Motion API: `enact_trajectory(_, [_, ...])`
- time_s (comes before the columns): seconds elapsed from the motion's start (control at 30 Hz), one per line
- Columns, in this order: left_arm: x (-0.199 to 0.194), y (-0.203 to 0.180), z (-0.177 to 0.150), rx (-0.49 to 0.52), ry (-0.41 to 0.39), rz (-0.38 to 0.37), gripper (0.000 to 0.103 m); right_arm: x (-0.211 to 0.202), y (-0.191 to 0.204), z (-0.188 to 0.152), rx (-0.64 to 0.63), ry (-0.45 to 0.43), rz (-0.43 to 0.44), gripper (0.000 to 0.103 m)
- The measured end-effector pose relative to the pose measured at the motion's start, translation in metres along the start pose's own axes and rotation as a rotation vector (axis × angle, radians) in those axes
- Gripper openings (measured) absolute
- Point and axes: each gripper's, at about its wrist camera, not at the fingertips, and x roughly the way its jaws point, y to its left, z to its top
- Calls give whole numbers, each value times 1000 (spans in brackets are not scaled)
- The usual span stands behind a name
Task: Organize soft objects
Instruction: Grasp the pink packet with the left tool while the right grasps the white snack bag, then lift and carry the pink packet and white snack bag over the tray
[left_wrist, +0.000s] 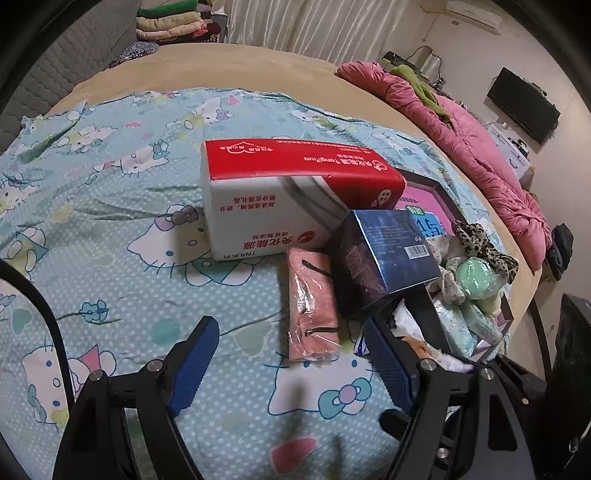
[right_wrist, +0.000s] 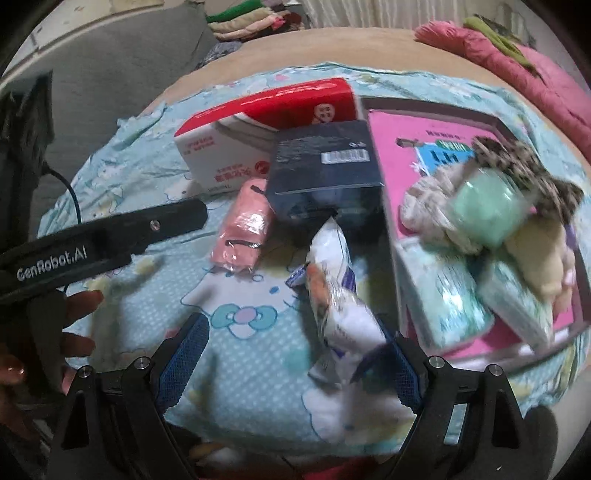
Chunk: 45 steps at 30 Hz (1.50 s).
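A pink plastic-wrapped soft pack (left_wrist: 314, 306) lies on the cartoon-cat sheet (left_wrist: 110, 221), just ahead of my left gripper (left_wrist: 290, 328). That gripper is open; the pack's near end reaches between its fingertips, untouched. In the right wrist view a white crinkly packet (right_wrist: 340, 314) lies between the fingers of my right gripper (right_wrist: 293, 325), close to the right pad. The right gripper is open too. The pink pack (right_wrist: 243, 229) shows further off there, with the left gripper (right_wrist: 184, 216) to its left.
A red-and-white carton (left_wrist: 266, 206) and a dark blue box (left_wrist: 384, 251) stand behind the pink pack. A pink tray (right_wrist: 406, 147) to the right holds tissue packs (right_wrist: 443, 295), a green ball (right_wrist: 487, 206) and leopard-print cloth (right_wrist: 524, 166). A pink quilt (left_wrist: 480, 147) lies at the bed's edge.
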Motion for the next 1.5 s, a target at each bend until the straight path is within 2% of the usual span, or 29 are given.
enact_trajectory(0.1, [4, 0, 0, -2, 6, -6, 80, 11, 4, 6, -53, -3, -9, 88])
enact_trajectory(0.23, [12, -1, 0, 1, 21, -10, 80, 29, -1, 13, -93, 26, -47, 76])
enact_trajectory(0.3, [17, -2, 1, 7, 27, -7, 80, 32, 4, 13, -142, 33, -62, 76])
enact_trajectory(0.4, [27, -4, 6, 7, 42, -9, 80, 41, 11, 11, -214, 47, -97, 69])
enact_trajectory(0.47, [35, -8, 10, 11, 54, -8, 80, 45, 14, 9, -274, 48, -131, 52])
enact_trajectory(0.5, [38, -9, 10, 13, 57, -1, 80, 45, 13, 8, -287, 45, -135, 49])
enact_trajectory(0.57, [45, -9, 12, 12, 66, 11, 80, 43, 6, 10, -296, 40, -127, 32])
enact_trajectory(0.6, [48, -8, 12, 7, 70, 15, 80, 42, 4, 10, -299, 37, -125, 30])
enact_trajectory(0.67, [55, -7, 13, -4, 84, 12, 79, 37, -1, 10, -308, 23, -108, 28])
enact_trajectory(0.8, [66, -3, 17, -29, 96, 0, 67, 30, -6, 6, -318, 11, -95, 28])
enact_trajectory(0.87, [71, -2, 19, -32, 102, 24, 57, 25, -11, 7, -263, -6, -51, 28])
enact_trajectory(0.93, [74, -3, 21, -18, 98, 34, 39, 16, -18, 8, -230, -43, -21, 28])
enact_trajectory(0.97, [74, -2, 21, -19, 88, 27, 34, 12, -18, 9, -224, -57, -8, 28])
enact_trajectory(1.0, [74, -1, 20, -29, 89, 6, 23, 9, -19, 10, -214, -65, 3, 28])
enact_trajectory(1.13, [71, -5, 19, -8, 74, 4, 18, -1, -18, 13, -193, -102, 48, 29])
enact_trajectory(1.5, [23, -26, -3, 84, 26, 52, 18, -29, -15, 18, -178, -199, 106, 29])
